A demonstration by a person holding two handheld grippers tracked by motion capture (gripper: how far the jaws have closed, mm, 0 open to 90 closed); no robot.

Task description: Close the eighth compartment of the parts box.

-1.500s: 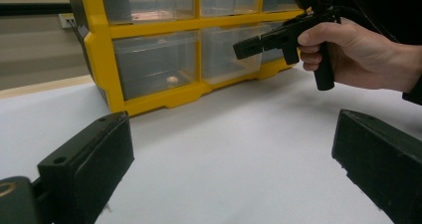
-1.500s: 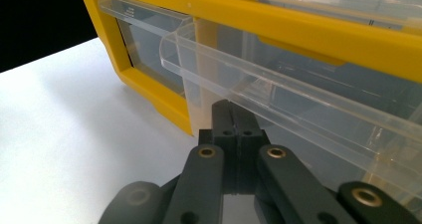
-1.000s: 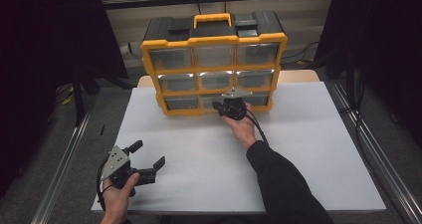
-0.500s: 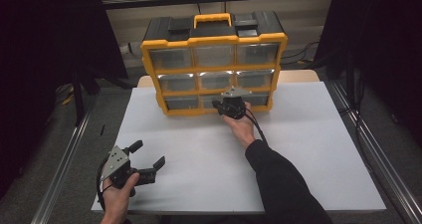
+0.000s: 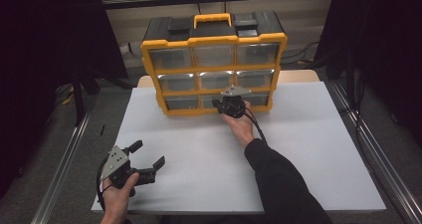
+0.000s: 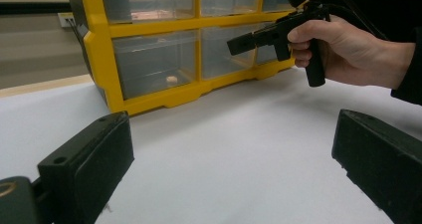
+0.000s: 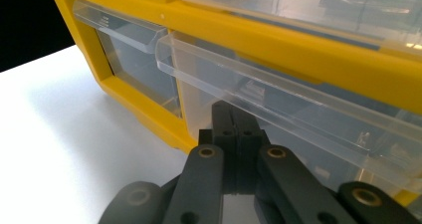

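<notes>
From the high view, the right gripper [image 5: 232, 104] is held up against the bottom row of a yellow drawer cabinet [image 5: 214, 64] at the far end of the white table [image 5: 308, 149], its tips at the bottom middle drawer [image 5: 213, 100]; the left gripper [image 5: 144, 159] rests well back from it, near the table's front edge, jaws spread wide with nothing between them. In the left gripper view, the cabinet [image 6: 149, 59] stands ahead and to the left, the right gripper [image 6: 249, 41] beyond, pointing at it. In the right gripper view, the jaws are pressed together, empty, their tips just under the clear pull lip of the drawer [image 7: 278, 92] directly ahead.
</notes>
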